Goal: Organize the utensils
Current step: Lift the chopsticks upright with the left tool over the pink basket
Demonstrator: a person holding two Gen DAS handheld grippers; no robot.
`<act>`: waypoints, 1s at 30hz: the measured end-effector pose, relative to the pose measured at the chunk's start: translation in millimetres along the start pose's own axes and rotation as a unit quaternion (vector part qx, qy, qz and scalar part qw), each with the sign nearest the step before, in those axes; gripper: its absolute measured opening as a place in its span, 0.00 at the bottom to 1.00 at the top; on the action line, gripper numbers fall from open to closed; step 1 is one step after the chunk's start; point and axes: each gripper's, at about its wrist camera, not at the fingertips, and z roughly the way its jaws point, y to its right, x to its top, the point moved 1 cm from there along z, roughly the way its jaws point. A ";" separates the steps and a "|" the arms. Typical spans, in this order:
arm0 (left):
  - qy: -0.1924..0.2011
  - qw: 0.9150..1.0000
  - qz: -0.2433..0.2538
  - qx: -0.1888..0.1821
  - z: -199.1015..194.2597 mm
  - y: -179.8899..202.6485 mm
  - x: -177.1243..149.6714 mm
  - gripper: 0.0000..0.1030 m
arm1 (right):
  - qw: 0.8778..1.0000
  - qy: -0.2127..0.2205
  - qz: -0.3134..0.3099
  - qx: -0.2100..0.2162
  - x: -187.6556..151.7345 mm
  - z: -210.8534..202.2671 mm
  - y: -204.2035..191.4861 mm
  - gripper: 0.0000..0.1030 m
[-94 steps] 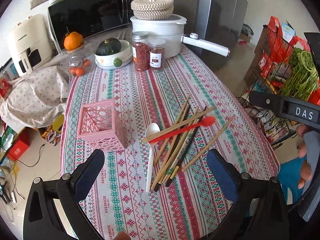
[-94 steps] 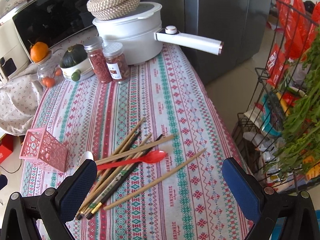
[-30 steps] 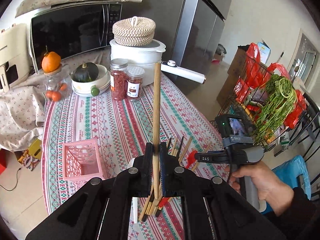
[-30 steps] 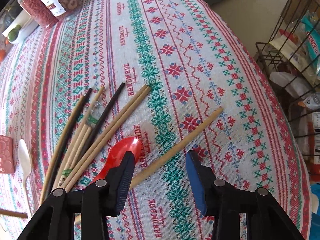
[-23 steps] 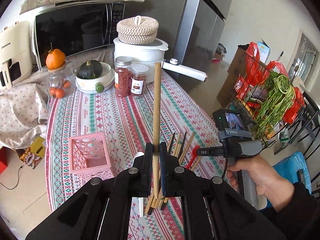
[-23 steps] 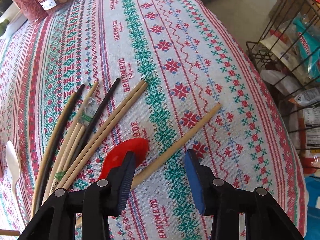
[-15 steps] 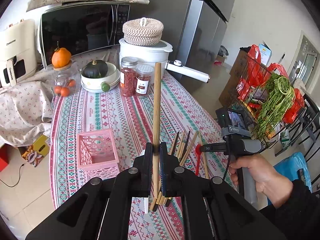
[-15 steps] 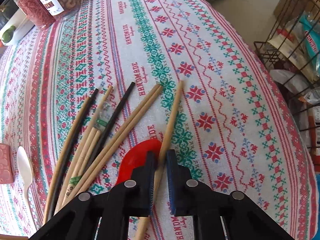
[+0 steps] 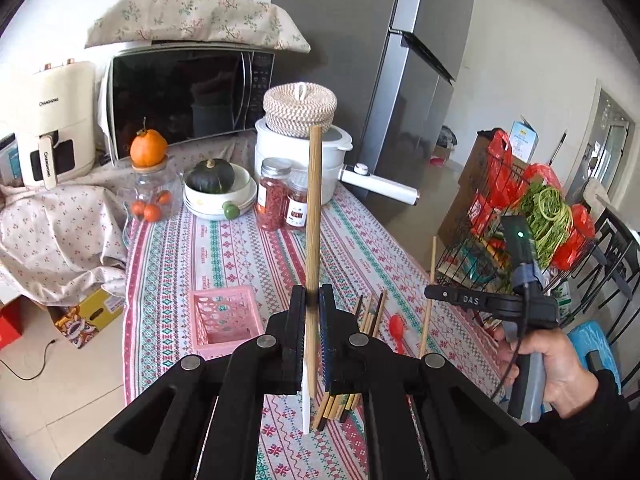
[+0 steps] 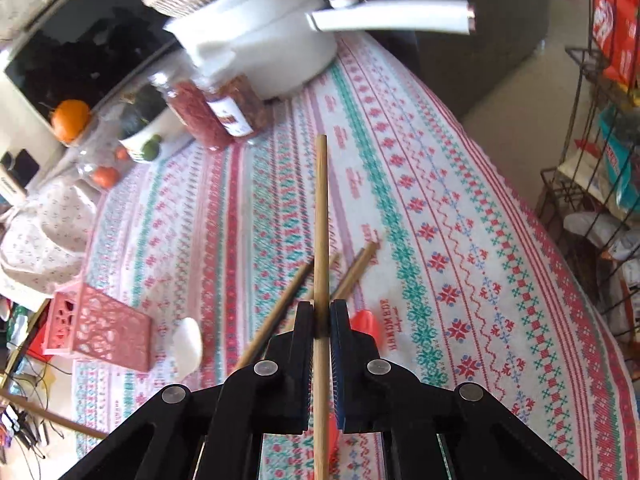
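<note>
My left gripper is shut on a wooden chopstick and holds it upright above the table. My right gripper is shut on a second wooden chopstick, lifted off the cloth; it also shows in the left wrist view. A pink lattice holder stands on the table left of the grippers and shows in the right wrist view too. Several chopsticks, a red spoon and a white spoon lie on the patterned tablecloth.
At the table's back stand two spice jars, a white pot with a long handle, a bowl with a squash and a glass jar. A wire rack with greens stands right of the table.
My right gripper has lifted its chopstick off the tablecloth and tilted up toward the table's back. My left gripper has risen a little with its chopstick.
</note>
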 end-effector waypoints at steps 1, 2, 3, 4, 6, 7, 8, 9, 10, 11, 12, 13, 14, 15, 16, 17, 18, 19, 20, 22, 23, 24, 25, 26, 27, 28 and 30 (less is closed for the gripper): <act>0.011 1.000 -0.002 0.003 -5.8 -1.7 2.4 0.06 | 1.000 0.016 -0.011 0.009 -0.9 -12.1 -8.0 0.06; 0.024 1.000 -0.004 0.006 -11.6 -3.6 5.1 0.06 | 0.999 0.032 -0.022 0.018 -2.4 -23.5 -15.8 0.06; 0.038 0.999 -0.006 0.010 -17.1 -5.5 7.5 0.06 | 0.998 0.047 -0.031 0.027 -3.1 -33.3 -22.9 0.06; 0.055 0.998 -0.008 0.016 -23.3 -7.3 9.6 0.06 | 0.997 0.063 -0.039 0.034 -4.4 -43.1 -29.3 0.06; 0.085 0.996 -0.010 0.026 -33.3 -11.3 14.3 0.06 | 0.993 0.092 -0.055 0.045 -6.9 -60.2 -42.5 0.06; 0.099 0.995 -0.012 0.031 -37.3 -13.7 15.9 0.06 | 0.991 0.106 -0.062 0.052 -6.7 -68.6 -47.9 0.06; 0.110 0.993 -0.014 0.036 -40.0 -16.2 17.8 0.06 | 0.989 0.117 -0.070 0.059 -6.3 -74.8 -54.1 0.06; 0.119 0.992 -0.017 0.040 -41.6 -19.4 19.8 0.06 | 0.987 0.129 -0.077 0.064 -6.7 -79.9 -58.5 0.06; 0.125 0.991 -0.020 0.045 -41.6 -22.5 20.9 0.06 | 0.984 0.139 -0.083 0.069 -6.4 -84.5 -63.6 0.06; 0.126 0.991 -0.024 0.049 -39.4 -26.0 22.3 0.06 | 0.982 0.147 -0.087 0.076 -5.8 -88.2 -68.2 0.06; 0.126 0.990 -0.026 0.053 -35.5 -29.8 23.3 0.06 | 0.981 0.152 -0.089 0.084 -5.1 -91.1 -71.7 0.06; 0.126 0.990 -0.026 0.056 -30.8 -33.8 23.9 0.06 | 0.979 0.157 -0.090 0.091 -4.3 -93.0 -75.8 0.06; 0.125 0.990 -0.023 0.063 -23.6 -37.0 24.2 0.06 | 0.978 0.160 -0.091 0.097 -3.7 -94.1 -79.8 0.06; 0.118 0.990 -0.019 0.073 -13.8 -40.8 24.2 0.06 | 0.977 0.162 -0.094 0.101 -3.5 -94.7 -83.9 0.06; 0.107 0.991 -0.019 0.081 -3.1 -45.3 23.7 0.06 | 0.976 0.162 -0.096 0.105 -3.3 -94.3 -88.5 0.06; 0.095 0.992 -0.023 0.085 8.0 -51.2 23.3 0.06 | 0.976 0.162 -0.099 0.108 -3.1 -93.3 -92.8 0.06; 0.080 0.992 -0.027 0.089 18.9 -56.9 22.9 0.06 | 0.976 0.161 -0.102 0.109 -3.6 -91.9 -95.7 0.06; 0.069 0.993 -0.030 0.095 28.2 -61.8 22.3 0.06 | 0.976 0.160 -0.103 0.110 -3.0 -89.7 -99.3 0.06; 0.060 0.993 -0.031 0.100 36.1 -65.8 21.7 0.06 | 0.975 0.159 -0.104 0.112 -3.0 -88.1 -101.7 0.06; 0.045 0.993 -0.034 0.102 49.6 -72.4 21.1 0.06 | 0.975 0.158 -0.105 0.114 -1.5 -84.4 -106.2 0.06; 0.036 0.994 -0.035 0.101 55.8 -75.4 20.7 0.06 | 0.975 0.158 -0.105 0.117 -1.4 -83.5 -108.0 0.06; 0.027 0.994 -0.037 0.100 61.8 -77.7 19.7 0.06 | 0.974 0.159 -0.105 0.119 -0.7 -82.2 -110.3 0.06; 0.017 0.994 -0.040 0.098 68.1 -79.9 18.6 0.06 | 0.974 0.160 -0.104 0.122 -0.1 -81.2 -112.3 0.06; 0.006 0.994 -0.044 0.095 74.6 -82.2 17.1 0.06 | 0.973 0.161 -0.103 0.126 0.3 -80.2 -114.1 0.06; -0.002 0.994 -0.049 0.094 80.6 -84.6 15.5 0.06 | 0.973 0.162 -0.101 0.130 0.9 -79.3 -116.1 0.06; -0.007 0.994 -0.053 0.094 86.2 -85.9 14.1 0.06 | 0.972 0.164 -0.098 0.135 2.1 -78.6 -118.5 0.06; -0.015 0.993 -0.058 0.098 96.2 -90.5 12.3 0.06 | 0.971 0.168 -0.095 0.143 4.0 -77.7 -123.6 0.06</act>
